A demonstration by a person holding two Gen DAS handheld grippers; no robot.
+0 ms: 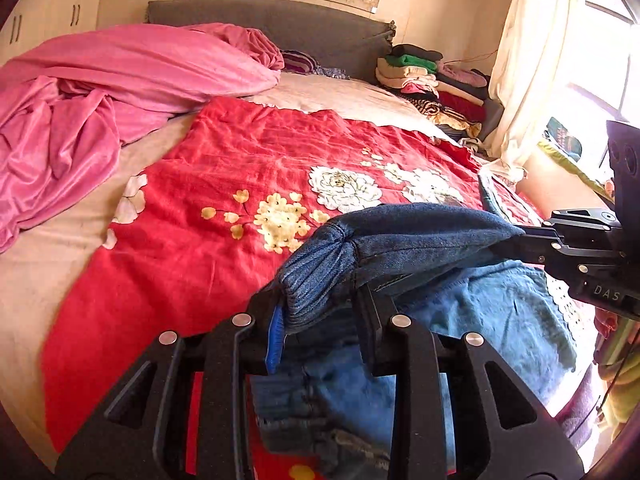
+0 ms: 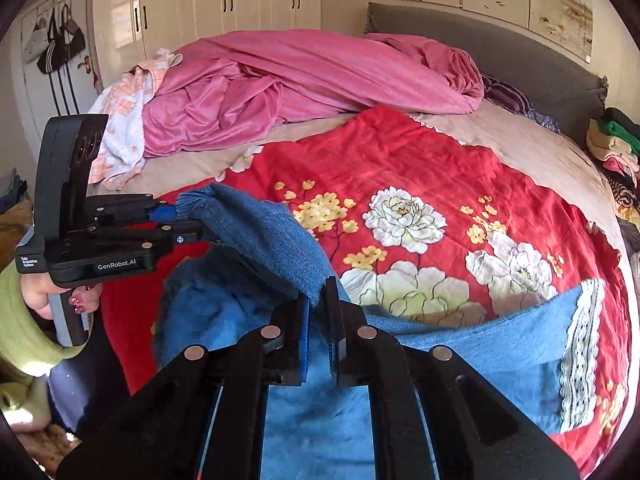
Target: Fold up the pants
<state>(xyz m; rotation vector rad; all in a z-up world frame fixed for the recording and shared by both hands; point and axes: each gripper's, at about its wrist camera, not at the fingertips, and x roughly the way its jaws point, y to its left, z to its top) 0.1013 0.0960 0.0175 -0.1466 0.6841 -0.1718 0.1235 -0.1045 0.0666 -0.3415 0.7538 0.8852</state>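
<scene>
Blue denim pants hang between both grippers above the red floral bedspread. My left gripper is shut on the ribbed elastic waistband at one end. My right gripper comes in from the right and is shut on the other end. In the right wrist view my right gripper pinches the denim edge, and the left gripper holds the gathered waistband at the left. The lower part of the pants lies on the bed, with a white lace trim on the leg hem.
A crumpled pink blanket fills the far left of the bed. A stack of folded clothes sits by the grey headboard. A curtain and window are at the right. White wardrobes stand behind the bed.
</scene>
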